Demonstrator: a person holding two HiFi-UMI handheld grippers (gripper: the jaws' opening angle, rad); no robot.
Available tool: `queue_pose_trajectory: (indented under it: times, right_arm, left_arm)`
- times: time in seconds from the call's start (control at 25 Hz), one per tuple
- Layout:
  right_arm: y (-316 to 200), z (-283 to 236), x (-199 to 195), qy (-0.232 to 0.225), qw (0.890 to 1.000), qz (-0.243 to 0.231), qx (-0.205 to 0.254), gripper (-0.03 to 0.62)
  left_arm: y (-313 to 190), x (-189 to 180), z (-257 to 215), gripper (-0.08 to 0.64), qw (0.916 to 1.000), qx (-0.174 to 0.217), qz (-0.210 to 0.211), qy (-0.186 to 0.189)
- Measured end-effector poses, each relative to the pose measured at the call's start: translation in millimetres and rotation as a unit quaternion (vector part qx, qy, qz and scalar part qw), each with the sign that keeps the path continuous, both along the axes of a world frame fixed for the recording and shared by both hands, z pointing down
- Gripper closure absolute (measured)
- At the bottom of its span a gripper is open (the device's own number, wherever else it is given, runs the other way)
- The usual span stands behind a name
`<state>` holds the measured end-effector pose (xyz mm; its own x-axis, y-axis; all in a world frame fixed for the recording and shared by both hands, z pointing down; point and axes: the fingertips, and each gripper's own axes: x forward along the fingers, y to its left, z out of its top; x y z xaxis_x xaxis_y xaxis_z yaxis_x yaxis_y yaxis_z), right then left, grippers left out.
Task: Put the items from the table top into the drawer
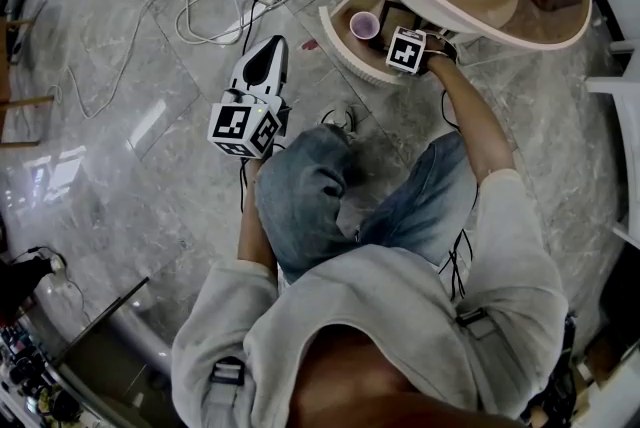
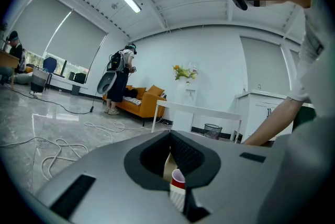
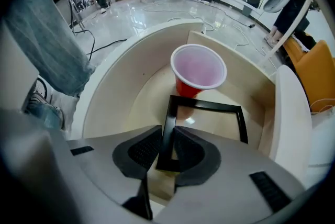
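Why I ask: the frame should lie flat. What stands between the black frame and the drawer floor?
Nothing visible lies under the black frame clamped in the right gripper; the drawer floor beneath it looks bare. The red cup stands upright just beyond the frame's far edge, close to it.

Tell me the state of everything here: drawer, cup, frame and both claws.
Drawer: open.
Red cup: upright, empty, inside the drawer.
Black frame: clamped by one edge, inside the drawer.
Right claw: shut on the black frame.
Left claw: closed, empty.
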<state>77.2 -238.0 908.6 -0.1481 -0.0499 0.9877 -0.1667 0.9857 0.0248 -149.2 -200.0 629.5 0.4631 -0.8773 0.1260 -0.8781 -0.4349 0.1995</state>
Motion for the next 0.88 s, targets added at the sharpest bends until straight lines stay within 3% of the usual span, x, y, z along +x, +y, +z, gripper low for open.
queue_pose_trajectory:
  times: [0.2,0.32,0.4,0.68,0.88]
  right_arm:
    - [-2.5,9.1,3.3,0.031,0.999,-0.013,0.001,0.529]
    - [-3.4,7.8,1.5,0.020,1.000,0.000,-0.008,0.475]
    - [-3.2,4.6,2.1,0.017,1.000,0.002,-0.005,0.472]
    - [-8.7,-18.4,0.2,-0.024,0.999,0.005,0.042,0.515]
    - [-16.3,-50.9,-8.3,-0.096,0.989,0.049,0.097,0.561]
  left_arm:
    - [-1.0,-3.5,-0.1,0.545,1.0000,0.002,0.001,-0.002]
    - [-3.0,-4.2,-2.2,0.545,1.0000,0.005,0.000,-0.001]
    - [-3.5,-2.0,-2.2,0.545,1.0000,0.004,0.003,0.000]
    - [-1.1,2.1,-1.2,0.545,1.0000,0.003,0.006,0.002]
    - [3.7,13.3,-4.3,0.545,0.9999,0.006,0.015,-0.006]
